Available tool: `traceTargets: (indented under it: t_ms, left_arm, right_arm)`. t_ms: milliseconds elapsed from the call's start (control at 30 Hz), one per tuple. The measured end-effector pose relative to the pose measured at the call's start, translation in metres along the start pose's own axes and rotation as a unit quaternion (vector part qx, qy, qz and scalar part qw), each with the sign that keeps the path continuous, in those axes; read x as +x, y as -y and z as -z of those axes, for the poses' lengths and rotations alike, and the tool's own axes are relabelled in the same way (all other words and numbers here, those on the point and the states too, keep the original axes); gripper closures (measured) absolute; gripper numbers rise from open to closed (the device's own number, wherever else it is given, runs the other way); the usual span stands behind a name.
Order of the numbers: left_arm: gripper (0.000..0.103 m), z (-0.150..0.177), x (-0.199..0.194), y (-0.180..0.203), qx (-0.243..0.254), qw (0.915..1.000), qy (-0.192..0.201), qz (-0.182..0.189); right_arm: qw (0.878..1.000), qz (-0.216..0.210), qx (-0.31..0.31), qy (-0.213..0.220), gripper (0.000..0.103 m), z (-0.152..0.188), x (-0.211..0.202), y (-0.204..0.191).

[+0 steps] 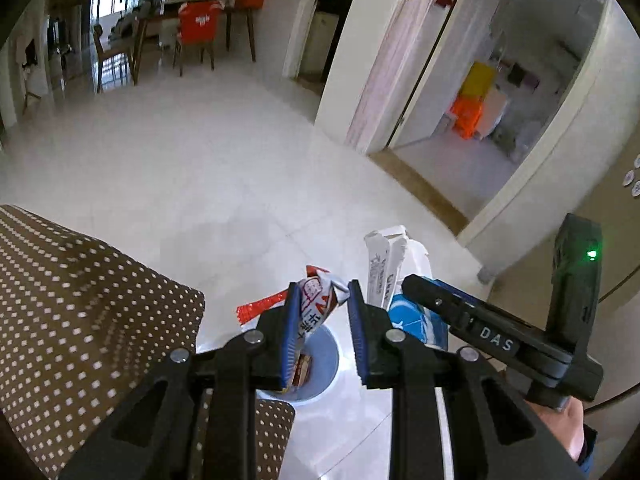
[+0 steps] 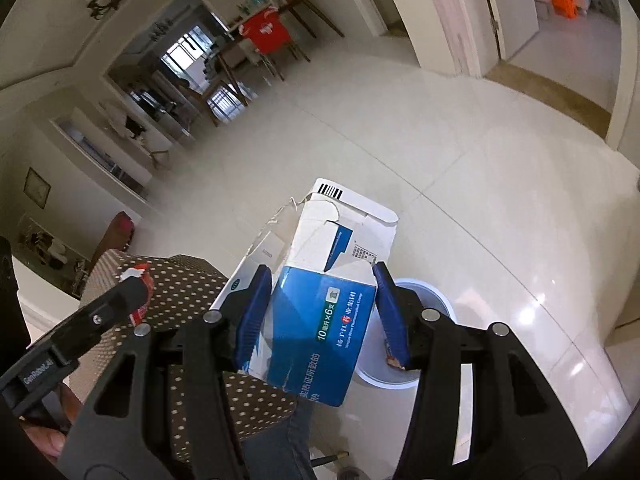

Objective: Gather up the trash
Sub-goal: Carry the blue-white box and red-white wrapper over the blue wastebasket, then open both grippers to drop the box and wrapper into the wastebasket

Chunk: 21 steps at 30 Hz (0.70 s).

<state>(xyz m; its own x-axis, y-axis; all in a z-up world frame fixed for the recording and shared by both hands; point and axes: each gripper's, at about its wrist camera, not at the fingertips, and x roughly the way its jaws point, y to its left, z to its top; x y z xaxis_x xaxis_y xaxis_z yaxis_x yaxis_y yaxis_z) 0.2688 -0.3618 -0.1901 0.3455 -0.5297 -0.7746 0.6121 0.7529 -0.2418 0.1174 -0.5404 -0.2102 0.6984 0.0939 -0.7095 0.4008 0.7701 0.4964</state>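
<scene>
In the left wrist view, the left gripper (image 1: 322,320) fills the lower centre of the frame, its blue-padded jaws holding a crumpled snack wrapper (image 1: 320,294) printed in red and white. The wrapper lies against the left pad, and a gap shows on its right side, so the grip looks loose, though the fisheye makes that hard to judge. Directly beneath it, low in the frame, stands a pale blue waste bin (image 1: 324,364) on the glossy white tiled floor (image 1: 208,184); something brown, perhaps another wrapper, lies inside it. A brown cushion with white dots (image 1: 88,320) takes up the lower left. To the right of the jaws, the right gripper (image 1: 404,280) reaches in from the lower right corner, carrying a blue and white medicine carton (image 1: 404,316) with a torn white flap standing up.

In the right wrist view, the right gripper (image 2: 318,312) sits at lower centre, its jaws closed on both sides of the medicine carton (image 2: 320,320), which is torn open at its far end and shows a barcode. The waste bin (image 2: 424,304) is partly hidden behind the right jaw, just below and right of the carton. At the left edge, the left gripper (image 2: 134,290) shows its side, the snack wrapper (image 2: 140,276) at its tip above the dotted cushion (image 2: 184,292).
</scene>
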Motion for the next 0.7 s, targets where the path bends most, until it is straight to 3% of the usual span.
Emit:
traceTargets:
  t_ms: [167,200,300,600,667,700]
  left_arm:
    - [0.080,-0.004,0.036,-0.002,-0.003,0.9994,-0.034,-0.011]
    - [0.080,-0.004,0.040,-0.001,-0.002,0.9992,-0.037,-0.012]
    - [0.080,-0.003,0.055,0.003,0.001,0.9984,-0.054,-0.015]
    - [0.076,0.001,0.088,0.010,0.023,0.9950,-0.097,-0.012]
    - [0.050,0.001,0.093,0.015,0.034,0.9936,-0.105,-0.023]
    - [0.024,0.001,0.093,0.015,0.035,0.9937,-0.102,-0.030]
  right_arm:
    - [0.999,-0.004,0.019,-0.039,0.047,-0.002,0.039,0.017]
    - [0.998,-0.005,0.028,-0.047,0.036,0.000,0.046,0.022]
    - [0.997,-0.006,0.055,-0.053,0.025,0.001,0.055,0.033]
    - [0.997,0.008,0.078,-0.017,0.022,-0.014,0.033,0.061]
    - [0.997,0.009,0.075,-0.007,0.022,-0.017,0.024,0.060]
    - [0.997,0.009,0.074,-0.003,0.021,-0.018,0.019,0.060]
